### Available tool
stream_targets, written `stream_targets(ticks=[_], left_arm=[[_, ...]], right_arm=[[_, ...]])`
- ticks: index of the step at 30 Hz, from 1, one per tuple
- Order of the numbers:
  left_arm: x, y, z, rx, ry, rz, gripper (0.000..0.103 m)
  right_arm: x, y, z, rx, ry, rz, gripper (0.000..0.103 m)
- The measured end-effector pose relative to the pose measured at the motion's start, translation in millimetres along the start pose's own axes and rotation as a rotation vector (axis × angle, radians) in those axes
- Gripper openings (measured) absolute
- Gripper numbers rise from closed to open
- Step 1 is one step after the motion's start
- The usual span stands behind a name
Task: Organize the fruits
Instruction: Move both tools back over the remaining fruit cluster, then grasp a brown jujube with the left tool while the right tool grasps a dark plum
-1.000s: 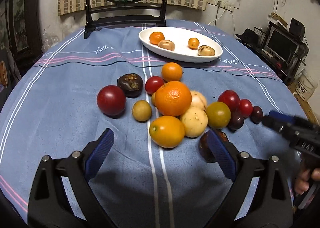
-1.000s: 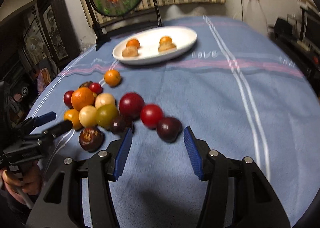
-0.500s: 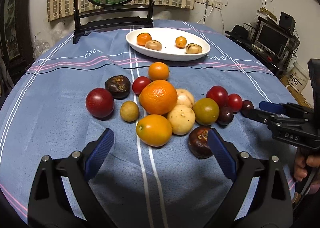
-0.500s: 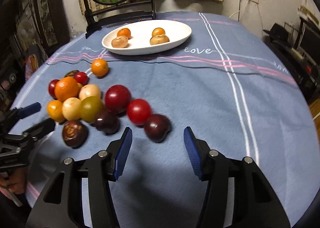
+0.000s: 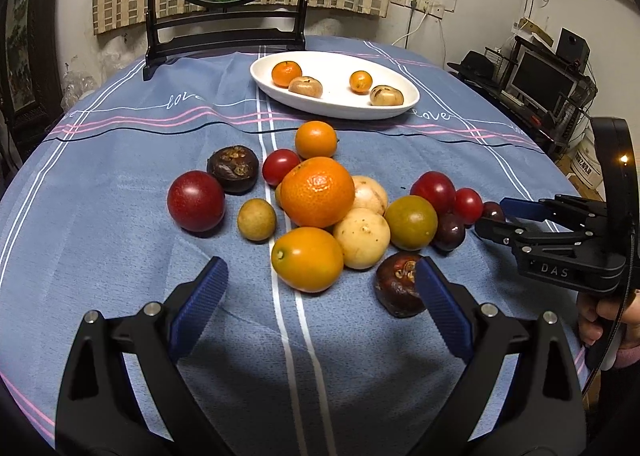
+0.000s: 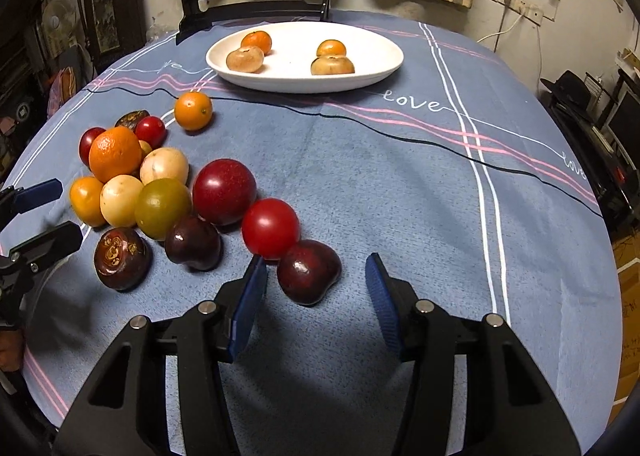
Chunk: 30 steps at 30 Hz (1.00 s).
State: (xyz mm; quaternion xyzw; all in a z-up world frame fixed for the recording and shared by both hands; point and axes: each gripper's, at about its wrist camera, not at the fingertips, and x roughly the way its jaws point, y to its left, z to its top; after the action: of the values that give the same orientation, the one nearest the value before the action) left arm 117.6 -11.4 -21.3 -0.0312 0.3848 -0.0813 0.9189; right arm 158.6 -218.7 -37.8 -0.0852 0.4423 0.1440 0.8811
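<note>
Our right tool [image 6: 316, 296] has closed in on the dark plum [image 6: 309, 271], jaws apart around it; left tool [image 5: 320, 296] open, idle.

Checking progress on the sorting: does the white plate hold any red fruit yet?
No: the white plate holds only two small oranges and two tan fruits; every red fruit lies on the cloth.

A white oval plate [image 5: 404, 104] at the far side holds two small oranges [image 5: 286, 73] and two tan, flattened fruits [image 5: 305, 87], well spaced. Nearer, loose fruits lie clustered and touching: a large orange [image 5: 317, 192], pale round fruits [image 5: 362, 238], red plums [image 6: 224, 192], dark cherries [image 6: 309, 271] and brown, wrinkled fruits [image 5: 233, 169].
</note>
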Motion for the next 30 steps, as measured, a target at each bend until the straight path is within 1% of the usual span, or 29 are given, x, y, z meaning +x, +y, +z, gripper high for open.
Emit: stream_targets(ticks=[11, 16, 18, 19, 22, 25, 26, 27, 28, 29, 30], left_arm=[[1, 0, 0, -0.005, 0.002, 0.001, 0.096], [2, 2, 0, -0.01, 0.006, 0.001, 0.096], [2, 2, 0, -0.011, 0.005, 0.0, 0.096], [2, 2, 0, -0.01, 0.005, -0.001, 0.096], [0, 1, -1, -0.003, -0.006, -0.022, 0.096], [-7, -4, -3, 0.038, -0.032, -0.082, 0.094], [-10, -8, -5, 0.068, -0.041, -0.112, 0.091], [-13, -15, -7, 0.12, -0.049, -0.16, 0.081], [-13, -21, -9, 0.159, -0.041, -0.186, 0.069], [-12, -27, -11, 0.196, -0.027, -0.199, 0.062], [-8, -38, -14, 0.25, -0.002, -0.192, 0.049]], right_arm=[[7, 4, 3, -0.024, 0.022, -0.004, 0.052], [7, 5, 3, -0.023, 0.017, -0.006, 0.043], [7, 4, 3, -0.021, 0.013, -0.01, 0.034], [6, 4, 3, -0.021, 0.007, -0.01, 0.032], [0, 4, 1, -0.013, -0.017, -0.013, 0.032], [-10, -3, -3, 0.047, -0.061, 0.026, 0.032], [-13, -5, -5, 0.072, -0.074, 0.054, 0.032], [-17, -8, -8, 0.096, -0.09, 0.075, 0.032], [-20, -9, -8, 0.113, -0.104, 0.084, 0.032], [-23, -10, -9, 0.127, -0.117, 0.091, 0.032], [-25, -11, -11, 0.137, -0.126, 0.098, 0.032]])
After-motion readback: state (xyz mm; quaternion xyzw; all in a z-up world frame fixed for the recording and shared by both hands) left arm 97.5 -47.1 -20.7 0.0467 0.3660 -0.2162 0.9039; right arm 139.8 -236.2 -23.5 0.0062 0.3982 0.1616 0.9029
